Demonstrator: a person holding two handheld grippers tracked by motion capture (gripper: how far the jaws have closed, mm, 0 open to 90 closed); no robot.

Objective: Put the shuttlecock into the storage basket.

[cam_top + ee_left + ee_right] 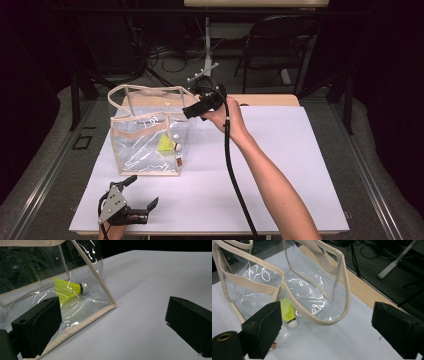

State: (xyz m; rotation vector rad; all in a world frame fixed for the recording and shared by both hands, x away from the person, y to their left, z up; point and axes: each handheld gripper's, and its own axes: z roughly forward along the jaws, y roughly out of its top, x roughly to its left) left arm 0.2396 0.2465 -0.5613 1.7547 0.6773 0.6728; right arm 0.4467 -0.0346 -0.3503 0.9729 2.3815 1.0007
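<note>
shuttlecock [288,312] lies inside the clear tote bag [150,140], on its floor near the front right corner, yellow skirt up toward the back, white cork toward the bag wall. bag stands upright on the white worktop [280,165], left of centre, handles arched over the open mouth.

right hand-held gripper [192,111] sits at the bag's upper right rim, jaws spread wide with nothing between them; released. left hand-held gripper [142,197] rests low at the near left corner of the worktop, jaws also apart and empty, pointing toward the bag's front lower seam.

step in hand, as judged: withdrawing after the drop. to do it well, lift the right hand-held gripper clear of the rim and the near handle [317,315] before moving sideways; the handle loops close by the jaws and a snag would tip or drag the light bag. keep the jaws open until clear of the trim.

edges and room: bag's left side is near the worktop's left edge, so any push that way is risky. wide bare worktop to the right of the bag and in front of it gives free room for retreat. back edge lies just behind the right hand; a wooden strip shows beyond it.
</note>
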